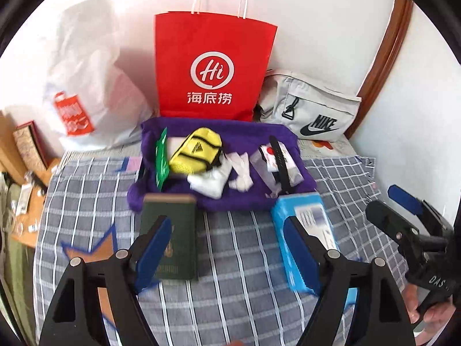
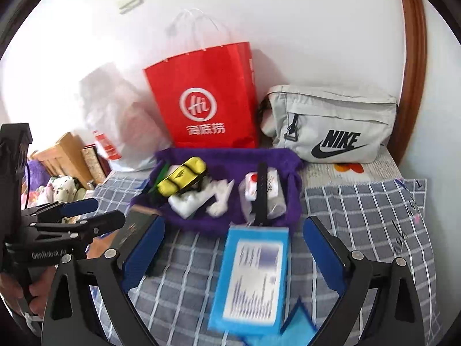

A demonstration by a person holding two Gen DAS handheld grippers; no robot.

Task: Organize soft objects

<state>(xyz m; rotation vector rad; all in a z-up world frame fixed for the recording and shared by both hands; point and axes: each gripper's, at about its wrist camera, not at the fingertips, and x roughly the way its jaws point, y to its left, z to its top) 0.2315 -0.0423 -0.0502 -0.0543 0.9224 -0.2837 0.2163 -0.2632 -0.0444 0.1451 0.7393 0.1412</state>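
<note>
Hovering with jaws spread wide and nothing between them, both grippers hung above one checked bedcover (image 1: pixel 230 259).

The left gripper (image 1: pixel 227 248) had one green book (image 1: pixel 170 236) by its left finger; the right gripper (image 2: pixel 233 259) framed one blue box (image 2: pixel 253 276) between its fingers, untouched. Beyond the fingertips lay one purple cloth (image 1: pixel 253 132) carrying one yellow pouch (image 1: pixel 196 150) and white soft pieces; farther stood one red paper bag (image 1: pixel 213 66), one grey Nike bag (image 2: pixel 331 124).

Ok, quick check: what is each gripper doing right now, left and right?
Left gripper: open, holding nothing, above the green book.
Right gripper: open, holding nothing, above the blue box.
</note>
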